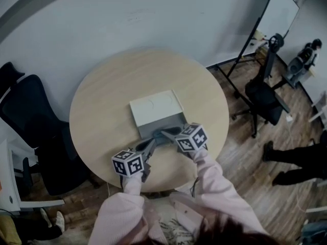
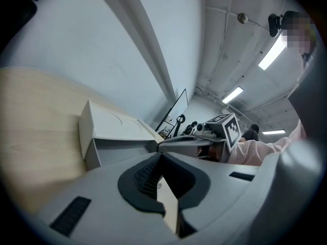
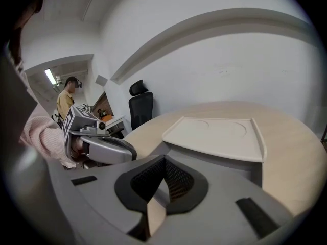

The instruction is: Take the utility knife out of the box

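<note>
A pale box stands in the middle of the round wooden table (image 1: 102, 96). Its white lid (image 1: 156, 106) faces up and its grey open side (image 1: 162, 126) faces me. No utility knife shows in any view. My left gripper (image 1: 152, 143) is shut and empty, its tips just in front of the box's open side. My right gripper (image 1: 164, 133) is also shut and empty, its tips at the box's opening. In the left gripper view the box (image 2: 117, 129) lies ahead with the right gripper (image 2: 176, 144) beside it. The right gripper view shows the lid (image 3: 214, 137) ahead and the left gripper (image 3: 110, 149) to the left.
A black office chair (image 1: 30, 121) stands left of the table and another (image 1: 263, 93) to the right. A whiteboard on a stand (image 1: 271, 19) is at the back right. Someone's legs (image 1: 301, 160) show at the right edge. A person (image 3: 65, 98) stands far off.
</note>
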### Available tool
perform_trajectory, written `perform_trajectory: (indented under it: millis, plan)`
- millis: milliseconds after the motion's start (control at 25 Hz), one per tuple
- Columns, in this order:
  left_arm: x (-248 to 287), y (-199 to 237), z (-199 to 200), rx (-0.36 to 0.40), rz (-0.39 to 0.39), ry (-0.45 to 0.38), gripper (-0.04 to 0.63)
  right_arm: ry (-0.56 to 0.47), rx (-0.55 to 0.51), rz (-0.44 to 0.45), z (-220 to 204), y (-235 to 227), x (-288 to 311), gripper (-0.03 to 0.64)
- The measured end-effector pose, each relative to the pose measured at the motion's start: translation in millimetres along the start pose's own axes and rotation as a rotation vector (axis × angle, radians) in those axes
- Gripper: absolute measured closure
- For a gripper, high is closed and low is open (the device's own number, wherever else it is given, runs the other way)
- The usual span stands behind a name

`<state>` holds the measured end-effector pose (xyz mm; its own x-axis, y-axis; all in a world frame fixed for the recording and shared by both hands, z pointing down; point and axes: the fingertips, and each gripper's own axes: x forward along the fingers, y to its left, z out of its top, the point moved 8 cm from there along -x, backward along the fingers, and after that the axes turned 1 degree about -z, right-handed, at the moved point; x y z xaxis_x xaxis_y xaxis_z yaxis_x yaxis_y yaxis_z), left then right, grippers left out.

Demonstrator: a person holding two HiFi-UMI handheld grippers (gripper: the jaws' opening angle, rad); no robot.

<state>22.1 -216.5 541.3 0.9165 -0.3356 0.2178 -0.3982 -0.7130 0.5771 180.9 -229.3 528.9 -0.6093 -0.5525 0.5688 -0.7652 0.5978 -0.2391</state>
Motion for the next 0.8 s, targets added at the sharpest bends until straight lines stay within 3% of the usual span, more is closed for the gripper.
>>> perform_trajectory:
  millis: [640,800]
  plan:
    - [6,2,-2,-0.049,0.085,-0.039,0.595,0.224,-0.222,0.092,-1,-16,26,0.620]
    - [7,3,-3,-0.054,0.103,-0.049,0.595,0.244,-0.253,0.089,-4,-22,29,0.593]
